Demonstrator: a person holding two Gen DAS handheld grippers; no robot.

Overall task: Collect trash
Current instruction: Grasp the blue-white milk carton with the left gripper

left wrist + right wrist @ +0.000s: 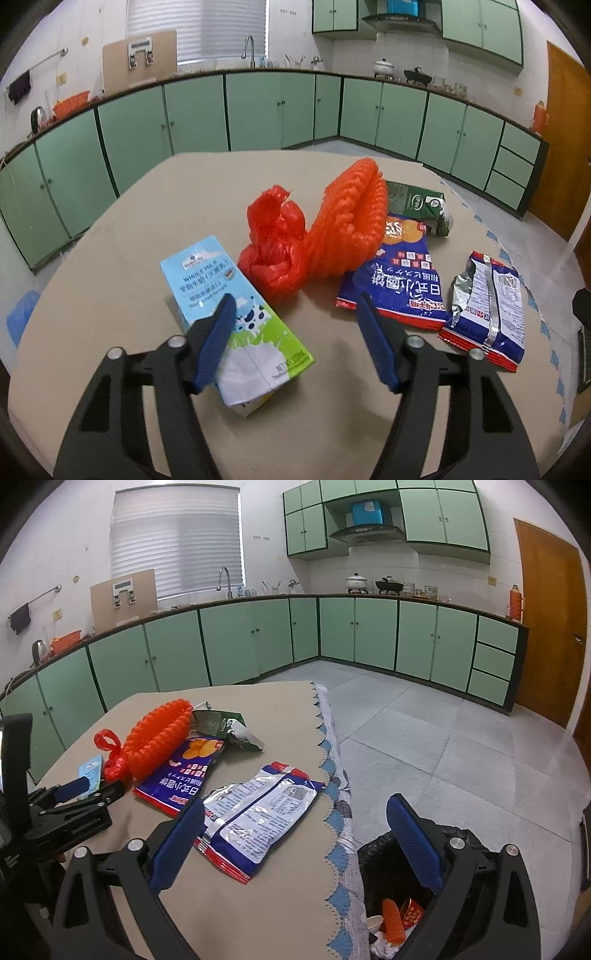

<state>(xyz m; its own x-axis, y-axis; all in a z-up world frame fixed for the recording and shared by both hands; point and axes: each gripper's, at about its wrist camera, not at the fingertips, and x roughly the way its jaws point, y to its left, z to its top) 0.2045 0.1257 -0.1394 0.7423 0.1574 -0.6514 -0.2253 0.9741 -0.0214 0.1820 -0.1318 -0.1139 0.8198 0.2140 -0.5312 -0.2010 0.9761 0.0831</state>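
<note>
Trash lies on a beige table (110, 258). A whole-milk carton (236, 317) lies on its side under my left gripper (295, 302), which is open and empty just above it. Behind are a red plastic bag (273, 247), an orange foam net (351, 221), a blue snack bag (399, 284), a green carton (421, 203) and a silver-and-white wrapper (487, 302). My right gripper (299, 808) is open and empty over the table's right edge, its left finger beside the wrapper (258, 812). The left gripper also shows in the right wrist view (85, 790).
A black-lined trash bin (391, 867) stands on the floor right of the table, holding an orange net piece (391, 919) and scraps. A lace-edged cloth (332, 775) hangs off the table edge. Green kitchen cabinets (258, 638) line the walls; a wooden door (546, 627) is at right.
</note>
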